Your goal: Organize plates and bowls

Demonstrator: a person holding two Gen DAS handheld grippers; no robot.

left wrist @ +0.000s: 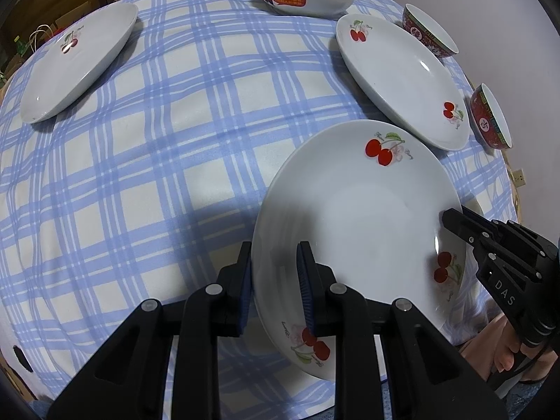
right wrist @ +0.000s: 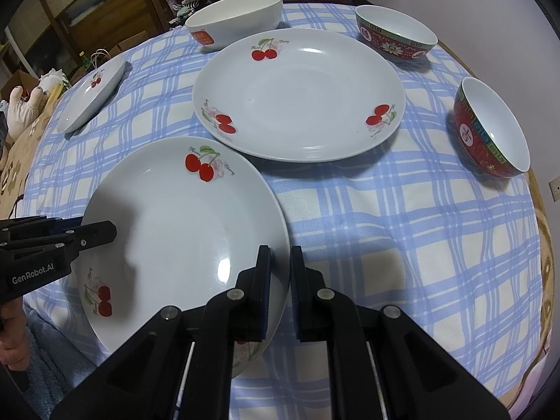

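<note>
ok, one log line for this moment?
phase: two-gripper hold | left gripper: shut on near cherry plate rim | right gripper: shut on opposite rim | plate: tilted above tablecloth

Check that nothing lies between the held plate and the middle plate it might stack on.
Nothing visible does. Both grippers, left and right, clamp the near plate by its rim. Only bare tablecloth separates it from the middle plate, which is empty. The bowls sit behind and to the side.

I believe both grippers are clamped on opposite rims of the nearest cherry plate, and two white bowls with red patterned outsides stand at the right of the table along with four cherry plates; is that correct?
Not quite: there are three cherry plates, not four. The right wrist view shows the nearest cherry plate, one beyond it and one at the left. The rest stands.
</note>
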